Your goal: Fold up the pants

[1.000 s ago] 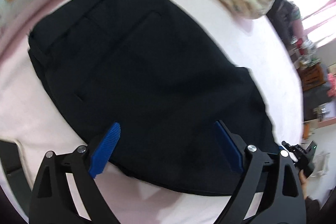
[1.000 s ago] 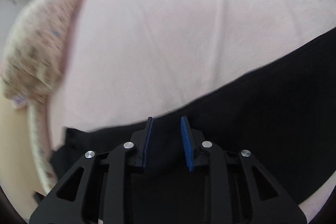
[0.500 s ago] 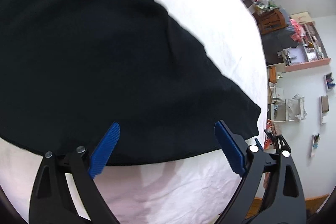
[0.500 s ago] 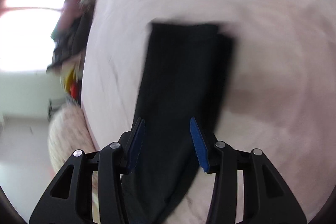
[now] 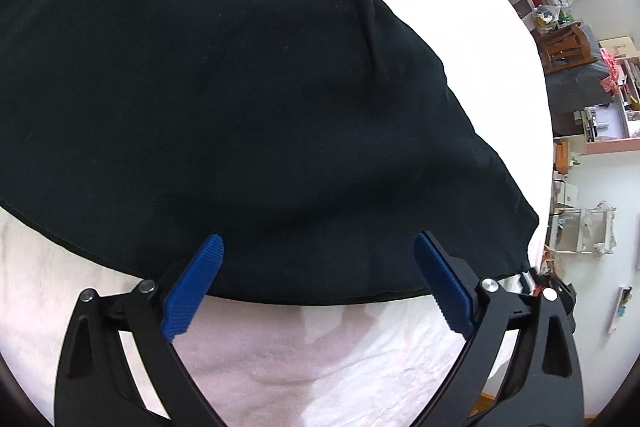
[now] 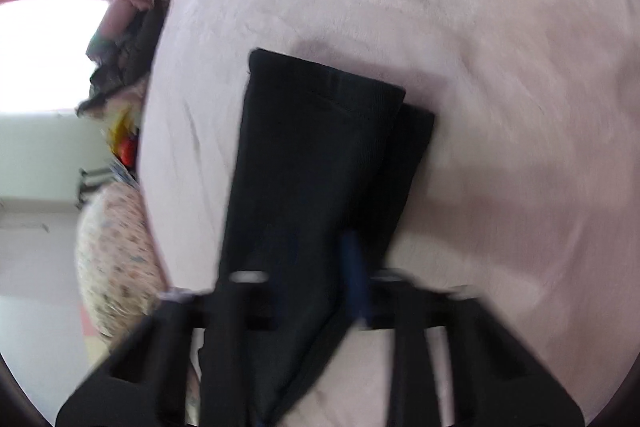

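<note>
Now, left wrist: the left gripper (image 5: 318,267) spreads wider, ribbed blue pads (image 5: 192,287) straddling the matte black pants (image 5: 240,87) edge on fuzzy pink bedding (image 5: 300,359). Right wrist, blurred: the right gripper (image 6: 320,279) pinches the trouser fabric, hemmed rectangular legs (image 6: 320,131) stretching ahead.

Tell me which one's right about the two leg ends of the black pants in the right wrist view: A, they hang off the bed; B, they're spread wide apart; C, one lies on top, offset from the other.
C: the upper leg end overlaps the lower one, both flat on the pink bed cover.
</note>
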### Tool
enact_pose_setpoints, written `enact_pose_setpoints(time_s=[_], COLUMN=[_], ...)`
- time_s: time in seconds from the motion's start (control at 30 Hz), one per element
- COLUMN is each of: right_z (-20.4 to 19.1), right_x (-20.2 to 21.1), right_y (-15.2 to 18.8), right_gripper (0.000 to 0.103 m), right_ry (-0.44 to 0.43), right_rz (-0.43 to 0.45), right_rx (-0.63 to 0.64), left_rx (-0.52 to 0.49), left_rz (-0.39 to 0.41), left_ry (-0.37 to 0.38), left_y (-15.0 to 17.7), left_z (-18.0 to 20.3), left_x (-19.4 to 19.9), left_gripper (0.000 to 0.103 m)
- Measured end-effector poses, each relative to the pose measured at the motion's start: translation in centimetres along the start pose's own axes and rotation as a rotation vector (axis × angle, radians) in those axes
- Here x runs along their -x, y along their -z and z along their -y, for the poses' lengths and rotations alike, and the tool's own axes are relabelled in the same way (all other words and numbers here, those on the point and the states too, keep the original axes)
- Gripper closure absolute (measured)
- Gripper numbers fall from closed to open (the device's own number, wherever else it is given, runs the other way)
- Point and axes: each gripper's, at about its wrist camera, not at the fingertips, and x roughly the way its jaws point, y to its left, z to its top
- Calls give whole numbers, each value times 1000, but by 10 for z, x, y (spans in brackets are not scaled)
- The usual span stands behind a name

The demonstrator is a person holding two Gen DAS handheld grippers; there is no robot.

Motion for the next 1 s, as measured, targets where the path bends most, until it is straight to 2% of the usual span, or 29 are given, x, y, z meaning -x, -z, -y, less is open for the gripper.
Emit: enact_pose_setpoints(time_s=[0.03,0.23,0.3,0.37,0.47,0.5,0.53,0.57,0.63,0.67,0.73,0.83,0.93,1.0], right_z=[0,-18,-17,-4,13,12,11,9,8,12,23,40,40,38], right_x=[1,29,26,4,-4,-1,4,14,32,41,45,35,22,13], right_y=[-1,-3,-3,-6,-11,-13,-13,-14,-17,-20,-29,-41,-43,-41], right_gripper=[101,101,101,101,100,97,81,57,43,43,43,43,44,44], right_ry=[6,-114,-89,19,0,-22,-36,-47,-68,-80,-82,-84,-85,-56], right_rz=[-2,40,49,2,-57,-66,-67,-43,24,66,87,66,60,49], right_rx=[5,68,67,36,-35,-35,-26,-6,2,-12,-71,-148,-142,-135], left_rx=[-3,-10,-15,-21,-32,-35,-36,-36,-32,-26,-7,10,22,34], left_rz=[3,12,13,14,15,16,17,19,23,26,31,42,27,1], left_ry=[-7,-38,-46,-52,-59,-59,-57,-51,-45,-42,-15,29,58,70], left_y=[0,5,7,9,11,11,12,12,12,13,15,22,35,45], left_z=[0,1,1,1,1,0,-1,-2,-3,-2,-4,-5,-4,-5], left_x=[0,3,3,3,4,4,5,6,7,7,11,18,24,25], left_gripper=[6,6,6,6,6,6,5,5,4,4,4,4,4,4])
